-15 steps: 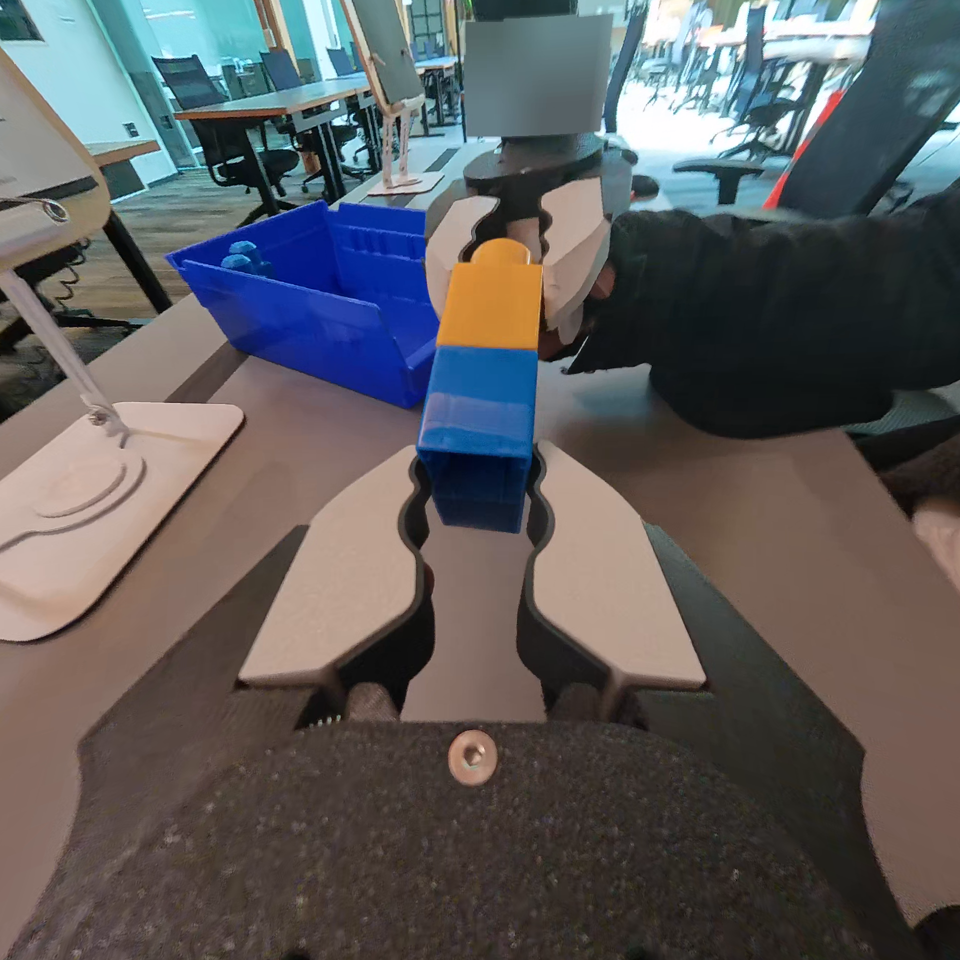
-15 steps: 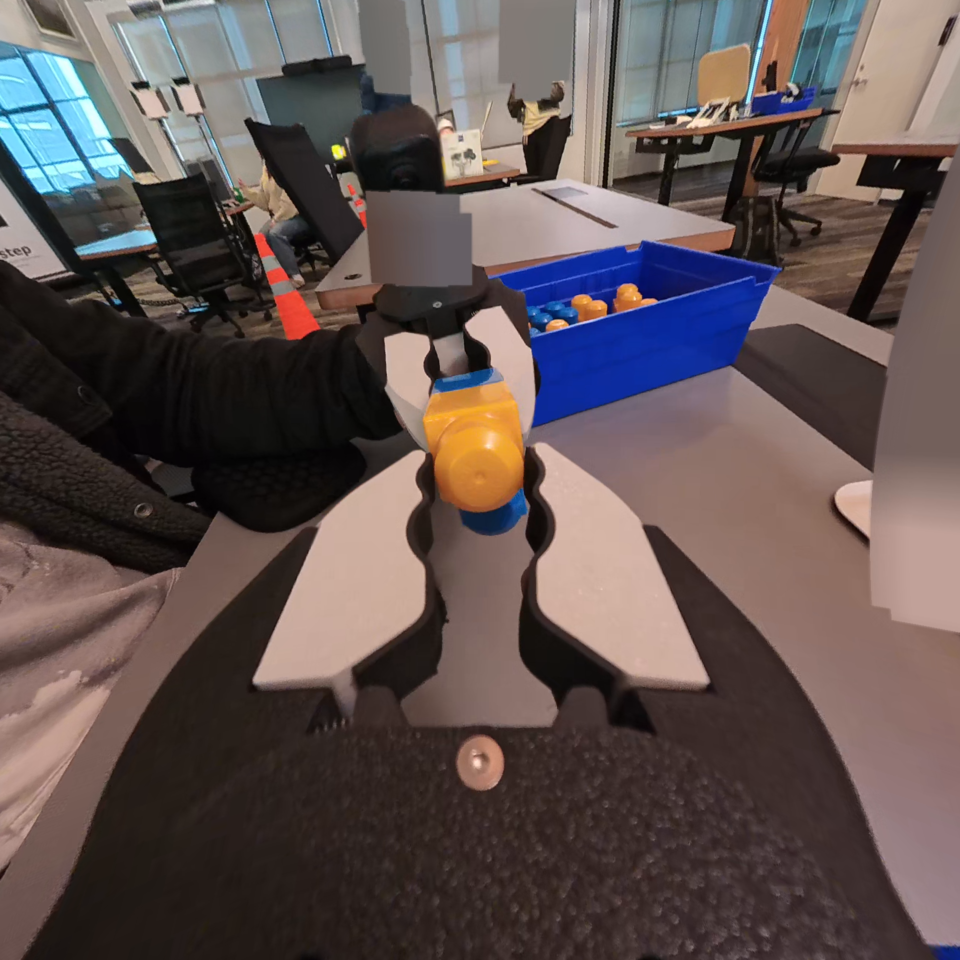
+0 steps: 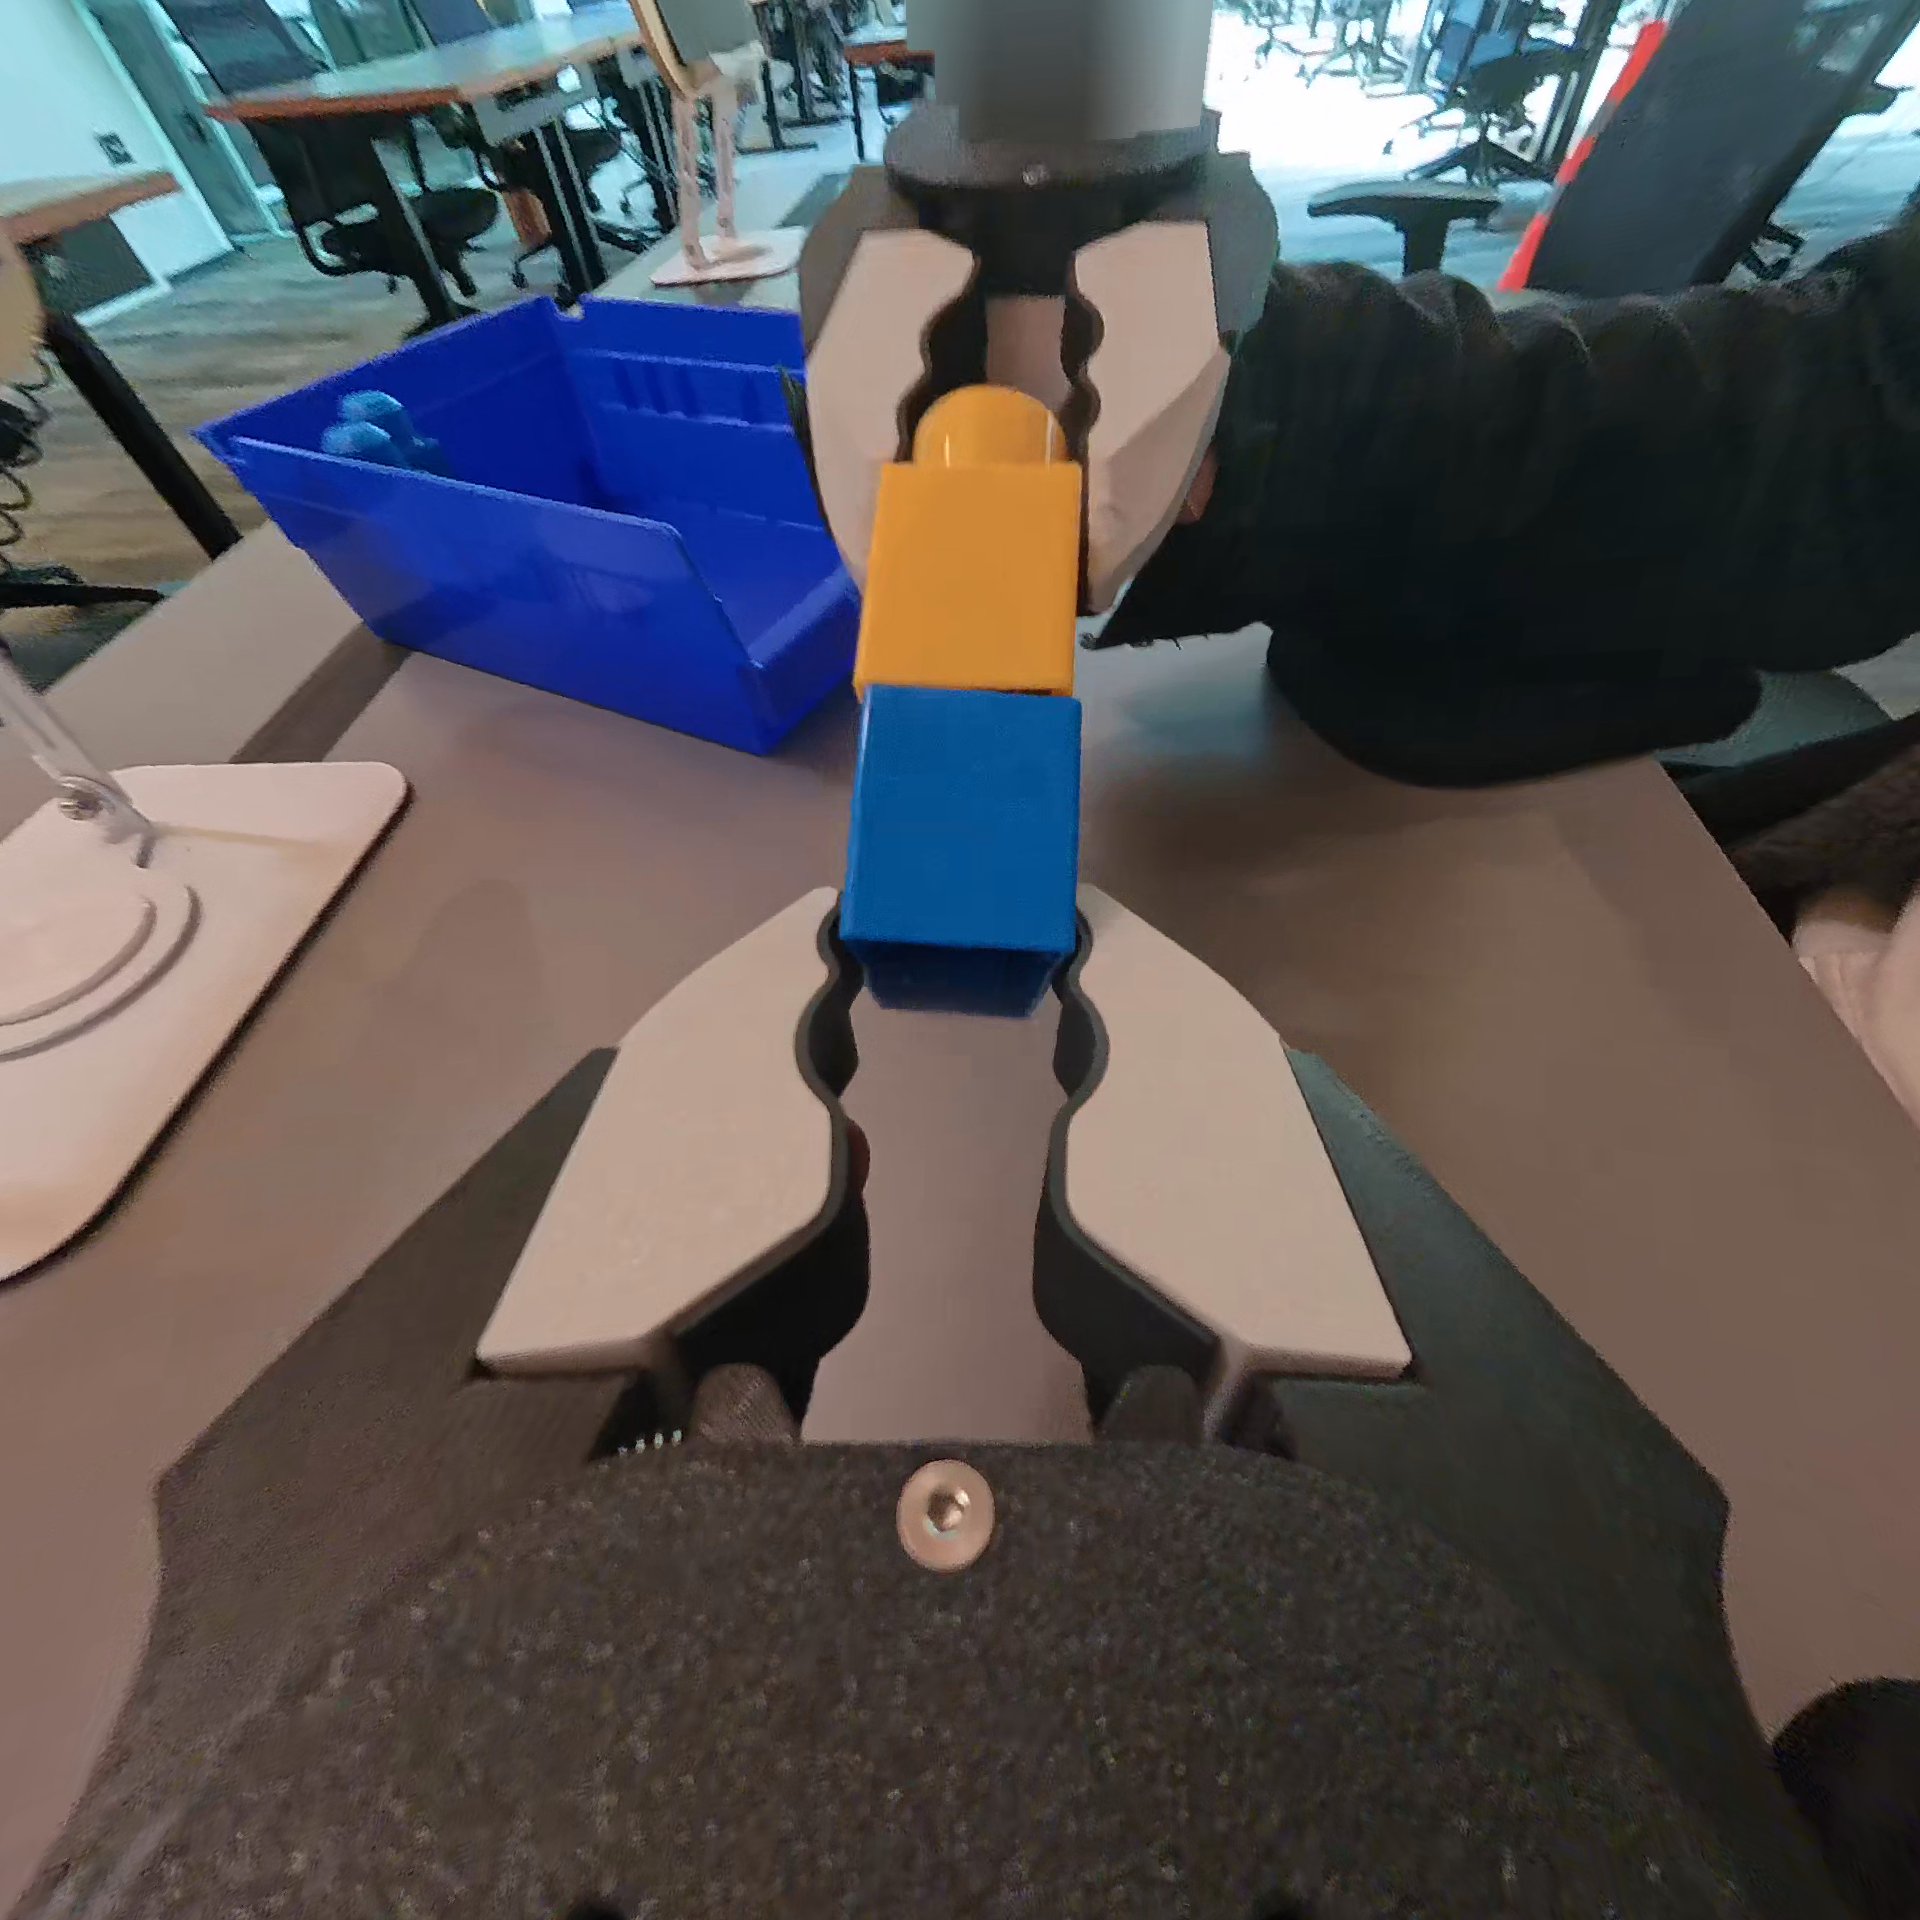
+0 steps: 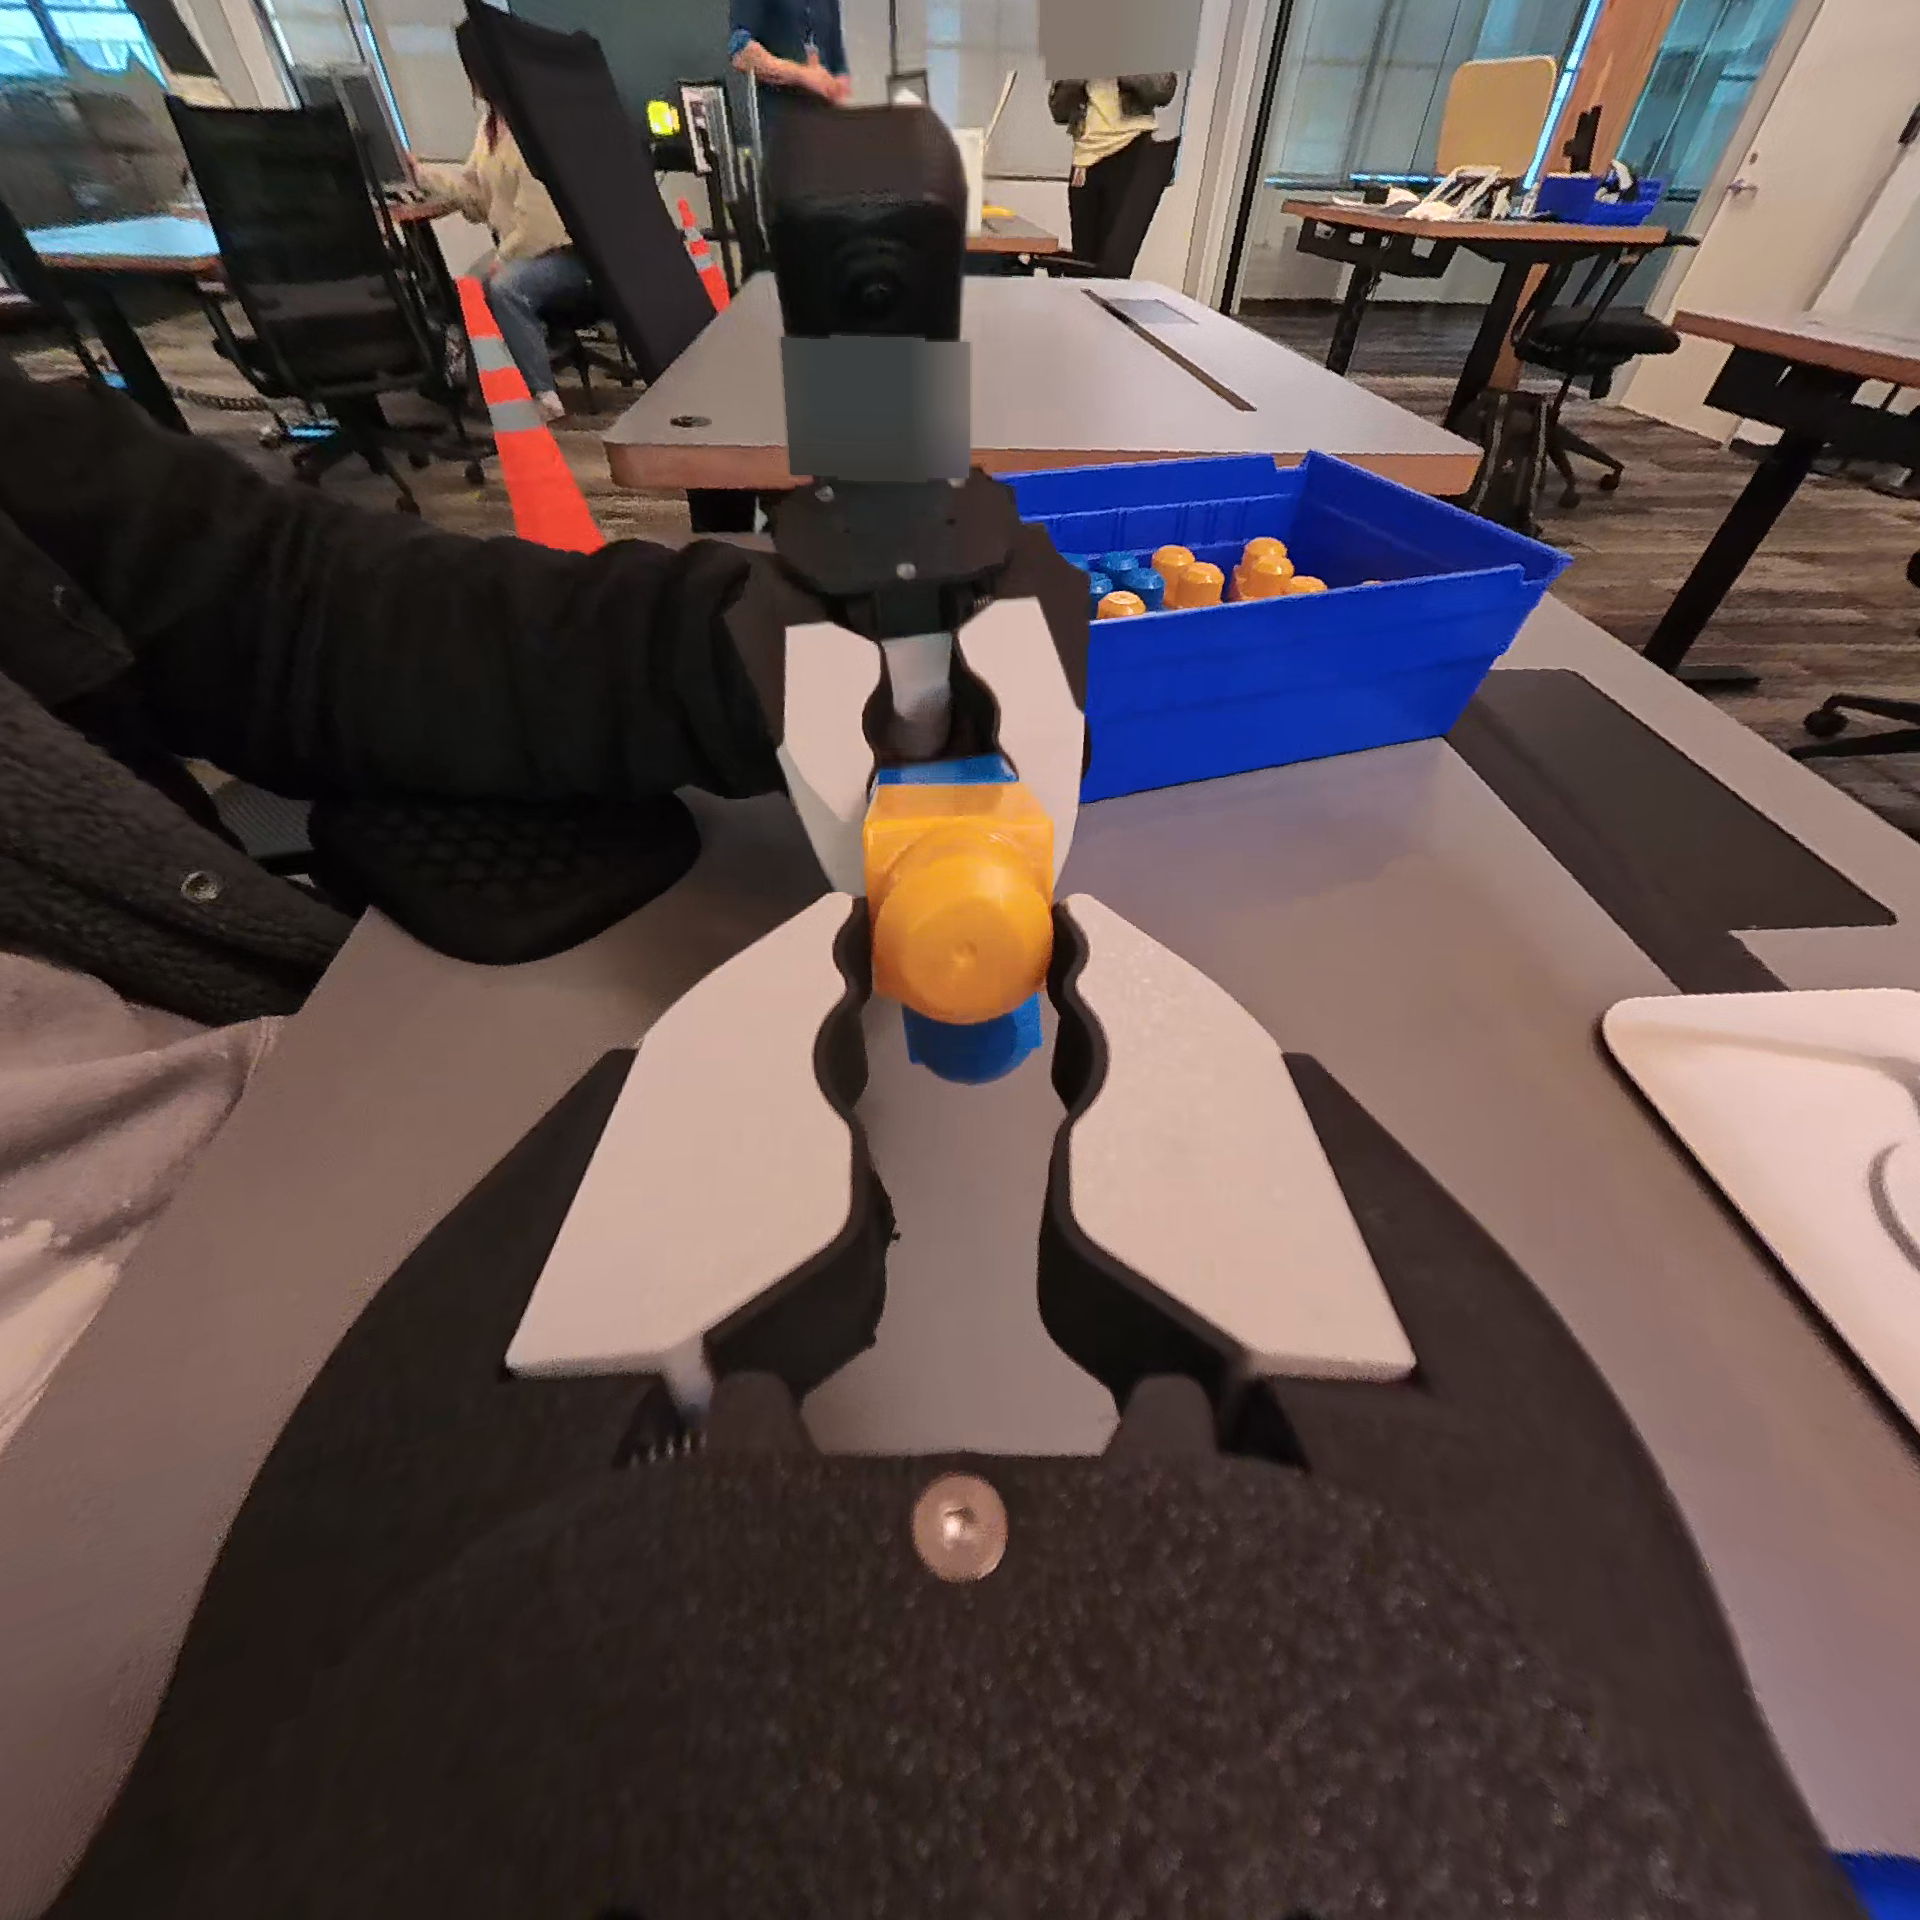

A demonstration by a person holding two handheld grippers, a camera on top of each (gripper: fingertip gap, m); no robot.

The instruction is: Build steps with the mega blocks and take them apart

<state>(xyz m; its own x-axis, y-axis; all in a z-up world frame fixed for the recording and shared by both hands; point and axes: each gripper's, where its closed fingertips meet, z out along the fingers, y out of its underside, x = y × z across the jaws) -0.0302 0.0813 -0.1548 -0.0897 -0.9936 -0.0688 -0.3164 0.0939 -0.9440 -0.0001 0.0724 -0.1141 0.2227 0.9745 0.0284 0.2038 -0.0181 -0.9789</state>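
Left gripper (image 3: pixel 958 951) clamped on blue block (image 3: pixel 961 821), right gripper (image 4: pixel 961 940) clamped on orange block (image 4: pixel 961 873), pair joined in mid-air above table (image 3: pixel 1351 935) beside blue bin (image 3: pixel 540 540): best kept coaxial, firm squeeze, straight pull or slight rocking, no twisting.

The two grippers face each other above the table (image 3: pixel 1351 935), with a pair of joined blocks spanning the gap between them: the left gripper (image 3: pixel 956 956) has the near block (image 3: pixel 961 821) between its fingertips, and the right gripper (image 3: pixel 997 416) has the far block (image 3: pixel 966 582). Behind the blocks and off to the left gripper's left, a bin (image 4: pixel 1299 665) sits on the table with more blocks (image 4: pixel 1195 577) inside. A flat stand base (image 3: pixel 135 935) lies on the table in front of the bin.
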